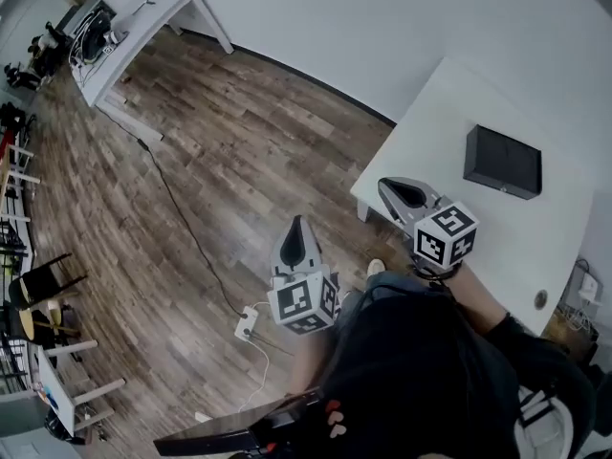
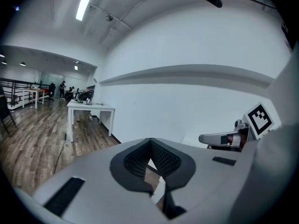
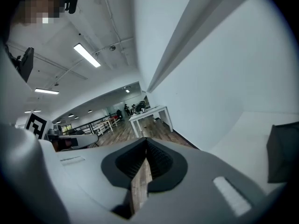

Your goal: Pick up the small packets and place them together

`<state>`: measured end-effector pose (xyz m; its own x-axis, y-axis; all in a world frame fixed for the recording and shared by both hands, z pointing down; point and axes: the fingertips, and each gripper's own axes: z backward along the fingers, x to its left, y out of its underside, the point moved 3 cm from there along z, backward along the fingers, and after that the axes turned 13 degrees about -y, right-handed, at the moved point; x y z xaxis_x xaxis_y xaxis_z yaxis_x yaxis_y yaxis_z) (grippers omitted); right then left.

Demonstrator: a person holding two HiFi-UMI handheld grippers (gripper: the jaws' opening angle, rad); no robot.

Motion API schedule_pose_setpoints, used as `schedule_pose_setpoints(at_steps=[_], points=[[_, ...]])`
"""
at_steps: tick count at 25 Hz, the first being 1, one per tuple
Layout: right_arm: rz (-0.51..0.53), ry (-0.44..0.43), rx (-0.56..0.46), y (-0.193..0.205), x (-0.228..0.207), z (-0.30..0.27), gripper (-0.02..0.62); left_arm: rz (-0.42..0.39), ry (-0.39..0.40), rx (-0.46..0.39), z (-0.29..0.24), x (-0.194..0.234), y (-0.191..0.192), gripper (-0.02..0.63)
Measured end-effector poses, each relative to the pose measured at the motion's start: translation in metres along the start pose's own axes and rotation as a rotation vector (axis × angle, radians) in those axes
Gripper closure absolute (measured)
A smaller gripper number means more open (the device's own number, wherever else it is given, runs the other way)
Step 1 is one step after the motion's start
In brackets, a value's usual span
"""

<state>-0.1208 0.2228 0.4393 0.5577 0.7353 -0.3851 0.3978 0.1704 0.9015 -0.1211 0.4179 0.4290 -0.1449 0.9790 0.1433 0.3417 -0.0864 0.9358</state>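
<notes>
Packets do not show anywhere; the white table (image 1: 449, 151) holds only a black box (image 1: 503, 161). So both grippers carry nothing, likely because the picking has not begun. The left gripper (image 1: 295, 228) is closed and empty over the wood floor (image 1: 191, 180). The right gripper (image 1: 394, 189) is closed and empty at the table's corner. Both point nearly flat, tipped a little down.

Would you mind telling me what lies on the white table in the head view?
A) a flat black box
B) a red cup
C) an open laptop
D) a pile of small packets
A: a flat black box lies on the white table, and no cup, packets or laptop show there.
</notes>
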Motion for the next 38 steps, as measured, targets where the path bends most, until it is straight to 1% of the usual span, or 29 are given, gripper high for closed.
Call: schedule_pose_setpoints(at_steps=[3, 6, 13, 17, 19, 24, 27, 31, 34, 38], points=[[-0.018, 0.108, -0.045, -0.004, -0.035, 0.036, 0.595, -0.035, 0.111, 0.012, -0.025, -0.046, -0.001, 0.607], [-0.043, 0.235, -0.085, -0.005, -0.065, 0.077, 0.595, -0.072, 0.231, 0.033, -0.048, -0.095, 0.001, 0.607], [-0.11, 0.538, -0.175, 0.006, -0.113, 0.183, 0.594, -0.167, 0.515, 0.09, -0.075, -0.213, 0.016, 0.607], [-0.173, 0.718, -0.23, 0.014, -0.131, 0.239, 0.594, -0.228, 0.685, 0.123, -0.086, -0.276, 0.019, 0.607], [-0.198, 0.805, -0.253, 0.018, -0.139, 0.26, 0.594, -0.25, 0.757, 0.14, -0.095, -0.301, 0.02, 0.607], [-0.243, 0.964, -0.279, 0.027, -0.153, 0.296, 0.594, -0.294, 0.908, 0.192, -0.111, -0.361, 0.027, 0.607], [-0.27, 1.043, -0.286, 0.035, -0.161, 0.315, 0.594, -0.34, 1.009, 0.206, -0.107, -0.392, 0.035, 0.607], [-0.304, 1.11, -0.273, 0.047, -0.169, 0.326, 0.593, -0.396, 1.094, 0.252, -0.107, -0.413, 0.051, 0.607], [-0.328, 1.134, -0.245, 0.055, -0.179, 0.331, 0.591, -0.428, 1.134, 0.283, -0.111, -0.426, 0.061, 0.607], [-0.352, 1.118, -0.192, 0.066, -0.194, 0.333, 0.58, -0.468, 1.15, 0.332, -0.114, -0.439, 0.083, 0.607]])
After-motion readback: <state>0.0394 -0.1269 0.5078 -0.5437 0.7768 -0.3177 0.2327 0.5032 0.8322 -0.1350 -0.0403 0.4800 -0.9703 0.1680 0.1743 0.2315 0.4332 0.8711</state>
